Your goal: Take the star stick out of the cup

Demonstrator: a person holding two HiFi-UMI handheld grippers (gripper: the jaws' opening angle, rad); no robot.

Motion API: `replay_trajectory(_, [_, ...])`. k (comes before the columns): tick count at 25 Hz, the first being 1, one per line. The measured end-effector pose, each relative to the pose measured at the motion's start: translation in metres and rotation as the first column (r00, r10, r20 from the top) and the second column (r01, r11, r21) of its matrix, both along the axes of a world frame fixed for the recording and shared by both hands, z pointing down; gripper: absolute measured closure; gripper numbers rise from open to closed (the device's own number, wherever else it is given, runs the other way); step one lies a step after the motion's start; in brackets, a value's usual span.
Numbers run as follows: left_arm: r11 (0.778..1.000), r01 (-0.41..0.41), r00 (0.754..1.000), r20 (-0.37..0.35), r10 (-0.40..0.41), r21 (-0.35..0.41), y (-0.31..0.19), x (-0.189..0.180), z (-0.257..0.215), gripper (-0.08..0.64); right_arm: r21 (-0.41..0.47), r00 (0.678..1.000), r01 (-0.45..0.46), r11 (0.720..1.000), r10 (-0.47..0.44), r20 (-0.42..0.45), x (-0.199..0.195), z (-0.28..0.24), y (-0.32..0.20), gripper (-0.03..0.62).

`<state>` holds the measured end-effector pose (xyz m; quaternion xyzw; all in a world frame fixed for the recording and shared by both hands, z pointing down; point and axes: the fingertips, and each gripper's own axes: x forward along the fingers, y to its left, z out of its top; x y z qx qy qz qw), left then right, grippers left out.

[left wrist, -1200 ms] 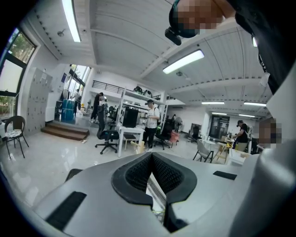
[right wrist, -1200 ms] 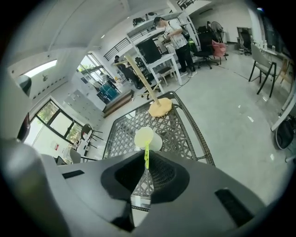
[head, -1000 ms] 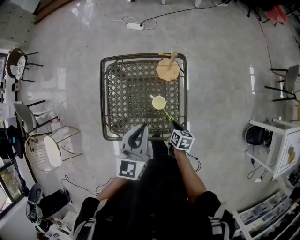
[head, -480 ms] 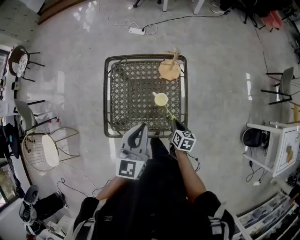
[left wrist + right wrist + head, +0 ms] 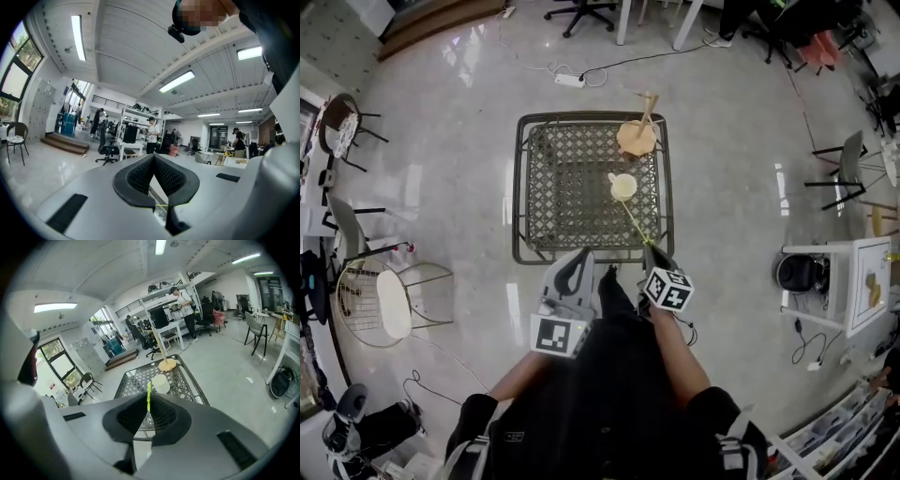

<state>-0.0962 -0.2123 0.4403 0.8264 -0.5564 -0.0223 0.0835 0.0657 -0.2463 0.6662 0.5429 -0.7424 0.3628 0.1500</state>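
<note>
A pale yellow cup (image 5: 622, 187) (image 5: 160, 384) stands upright on the metal lattice table (image 5: 572, 187) (image 5: 132, 378), towards its right side. The star stick (image 5: 637, 225) (image 5: 148, 397) is a thin yellow-green rod, and my right gripper (image 5: 651, 251) (image 5: 149, 400) is shut on its near end, just off the table's front edge. Its far end reaches the cup's near rim; I cannot tell if it is still inside, and no star shows. My left gripper (image 5: 578, 266) (image 5: 153, 157) is shut and empty, held level in front of the table.
A wooden stand with a peg (image 5: 637, 137) (image 5: 167, 364) sits at the table's far right corner. A wire chair (image 5: 389, 300) stands at the left and a white side table (image 5: 853, 286) at the right. A power strip with cables (image 5: 570, 79) lies on the floor beyond.
Both grippers have drawn back from the table and risen, so the table looks farther away. The stick has come with the right gripper, away from the cup. The cup has stayed put.
</note>
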Motion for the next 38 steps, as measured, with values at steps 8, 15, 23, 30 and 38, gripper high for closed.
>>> replay_trajectory(8, [0.999,-0.035,0.999,-0.018,0.036,0.032,0.101,-0.023,-0.015,0.545,0.09,0.998,-0.045,0.995,0.041,0.043,-0.021,-0.051,0.097,0.571])
replay_trajectory(15, [0.999,-0.026,0.999,-0.028,0.027,0.04,0.146,-0.037,-0.02,0.545,0.138,0.998,-0.044,0.989,0.036,0.06,-0.036,-0.079,0.15,0.571])
replay_trajectory(23, [0.999,-0.018,1.0,-0.024,0.019,0.042,0.168,-0.026,-0.022,0.545,0.226,0.995,-0.039,0.973,0.017,0.1,-0.029,-0.12,0.176,0.571])
replay_trajectory(30, [0.999,-0.021,1.0,0.003,0.021,0.042,0.183,0.009,-0.023,0.545,0.296,0.994,-0.006,0.955,-0.027,0.108,-0.004,-0.145,0.199,0.571])
replay_trajectory(38, [0.999,0.019,1.0,0.006,-0.019,0.044,0.202,0.042,-0.023,0.545,0.362,0.99,-0.022,0.932,-0.031,0.141,0.039,-0.169,0.228,0.571])
